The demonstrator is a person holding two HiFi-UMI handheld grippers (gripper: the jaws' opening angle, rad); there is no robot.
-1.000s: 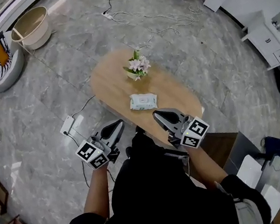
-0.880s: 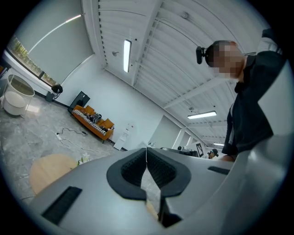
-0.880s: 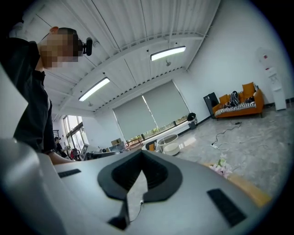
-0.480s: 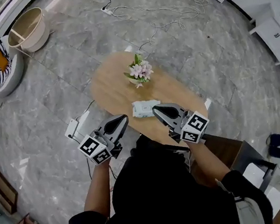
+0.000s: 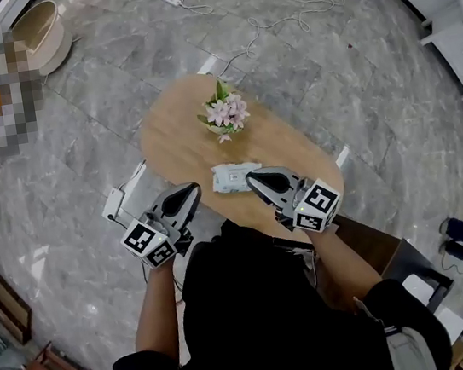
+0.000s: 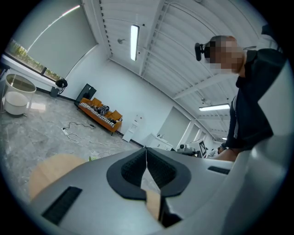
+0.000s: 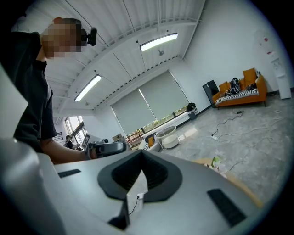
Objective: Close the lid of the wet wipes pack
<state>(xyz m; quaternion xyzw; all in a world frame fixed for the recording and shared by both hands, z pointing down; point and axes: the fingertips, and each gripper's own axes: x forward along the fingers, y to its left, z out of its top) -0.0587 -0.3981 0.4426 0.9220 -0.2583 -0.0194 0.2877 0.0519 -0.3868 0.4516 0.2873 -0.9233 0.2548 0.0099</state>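
Note:
The white wet wipes pack (image 5: 230,177) lies flat on the oval wooden table (image 5: 174,145), near its front edge; I cannot tell how its lid stands. My right gripper (image 5: 253,177) is shut and empty, its tip just right of the pack and covering the pack's right end. My left gripper (image 5: 191,191) is also shut and empty, hovering left of the pack over the table's edge. In the left gripper view the jaws (image 6: 146,149) meet at the tips, and in the right gripper view the jaws (image 7: 141,153) do too. The pack is hidden in both gripper views.
A pot of pink flowers (image 5: 225,113) stands on the table behind the pack. A power strip (image 5: 114,204) and cables (image 5: 274,10) lie on the marble floor. A brown box (image 5: 378,244) sits at the right beside the table. A white tub (image 5: 40,32) stands far left.
Both grippers have moved forward toward the table. The right gripper's tip now reaches the pack's right end; the left one has come up beside the table edge.

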